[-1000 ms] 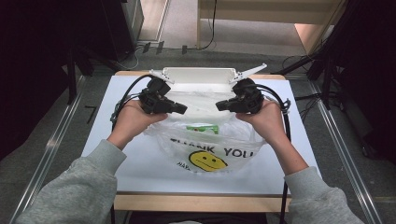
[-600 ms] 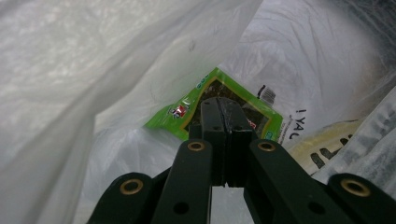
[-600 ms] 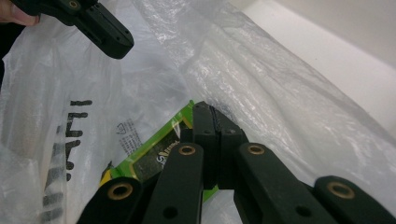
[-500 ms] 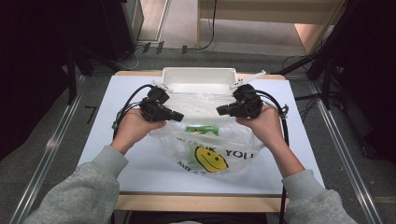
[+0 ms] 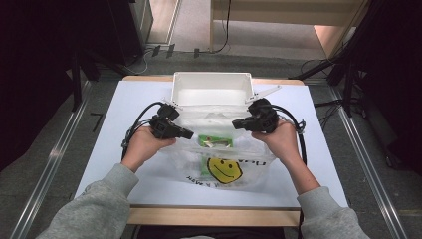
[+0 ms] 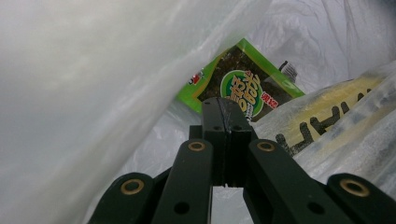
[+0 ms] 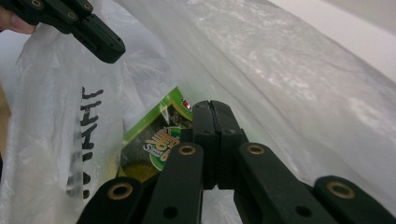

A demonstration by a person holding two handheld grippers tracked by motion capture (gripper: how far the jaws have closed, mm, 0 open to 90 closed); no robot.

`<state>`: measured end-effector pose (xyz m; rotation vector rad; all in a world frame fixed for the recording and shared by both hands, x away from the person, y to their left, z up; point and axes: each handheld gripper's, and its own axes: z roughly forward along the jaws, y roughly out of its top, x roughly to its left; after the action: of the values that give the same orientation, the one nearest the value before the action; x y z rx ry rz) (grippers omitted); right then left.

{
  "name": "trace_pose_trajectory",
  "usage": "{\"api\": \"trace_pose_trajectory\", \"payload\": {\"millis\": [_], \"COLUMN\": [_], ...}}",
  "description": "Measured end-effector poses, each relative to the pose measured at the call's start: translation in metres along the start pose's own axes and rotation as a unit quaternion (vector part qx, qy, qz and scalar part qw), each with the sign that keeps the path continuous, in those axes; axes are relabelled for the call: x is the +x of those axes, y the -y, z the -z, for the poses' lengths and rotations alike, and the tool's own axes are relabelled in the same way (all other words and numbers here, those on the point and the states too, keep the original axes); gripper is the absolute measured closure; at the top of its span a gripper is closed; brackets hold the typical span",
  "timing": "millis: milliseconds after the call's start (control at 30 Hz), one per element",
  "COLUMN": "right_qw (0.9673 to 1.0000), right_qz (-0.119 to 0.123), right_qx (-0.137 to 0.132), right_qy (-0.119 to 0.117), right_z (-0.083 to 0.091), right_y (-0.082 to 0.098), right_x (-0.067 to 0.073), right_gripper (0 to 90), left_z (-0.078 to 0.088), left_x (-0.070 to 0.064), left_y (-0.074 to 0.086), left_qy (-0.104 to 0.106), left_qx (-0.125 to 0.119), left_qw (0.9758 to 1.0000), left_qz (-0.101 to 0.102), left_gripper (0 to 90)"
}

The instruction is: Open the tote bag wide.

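Both tongs, the left tongs (image 5: 186, 134) and right tongs (image 5: 238, 123), are fully closed, each apparently pinching a rim of the smiley-face plastic bag (image 5: 226, 167) on the desk (image 5: 109, 149); the green snack packet (image 5: 215, 141) lies inside between them, long axis crosswise, roughly equidistant.

A clear plastic bag (image 5: 219, 159) with a yellow smiley and black lettering holds a green packet (image 5: 215, 142).

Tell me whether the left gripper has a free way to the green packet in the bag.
Probably not yet. The left gripper is shut on the plastic bag at its mouth, and the green packet lies below inside; it must let go first.
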<state>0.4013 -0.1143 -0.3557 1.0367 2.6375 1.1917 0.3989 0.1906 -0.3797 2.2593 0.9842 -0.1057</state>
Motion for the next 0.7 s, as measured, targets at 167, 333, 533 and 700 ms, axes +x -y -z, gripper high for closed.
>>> {"api": "trace_pose_trajectory", "payload": {"millis": [167, 333, 533, 700], "right_qw": [0.9999, 0.9996, 0.9989, 0.9985], "right_qz": [-0.012, -0.021, -0.041, -0.045], "right_qx": [-0.001, 0.007, 0.007, 0.01], "right_qy": [0.009, 0.016, 0.021, 0.031], "right_z": [-0.004, -0.014, -0.021, -0.026], "right_y": [0.013, 0.03, 0.045, 0.052], "right_x": [-0.004, -0.011, -0.018, -0.019], "right_gripper": [90.0, 90.0, 90.0, 90.0], "left_z": [-0.003, -0.007, -0.013, -0.017], "left_x": [0.001, 0.002, 0.004, 0.005], "left_y": [0.008, 0.016, 0.024, 0.03], "left_qy": [-0.007, -0.012, -0.017, -0.023], "left_qx": [-0.01, -0.018, -0.021, -0.032], "left_qw": [0.9999, 0.9998, 0.9996, 0.9991], "left_qz": [-0.003, 0.002, 0.008, 0.013], "left_gripper": [90.0, 90.0, 90.0, 90.0]}}
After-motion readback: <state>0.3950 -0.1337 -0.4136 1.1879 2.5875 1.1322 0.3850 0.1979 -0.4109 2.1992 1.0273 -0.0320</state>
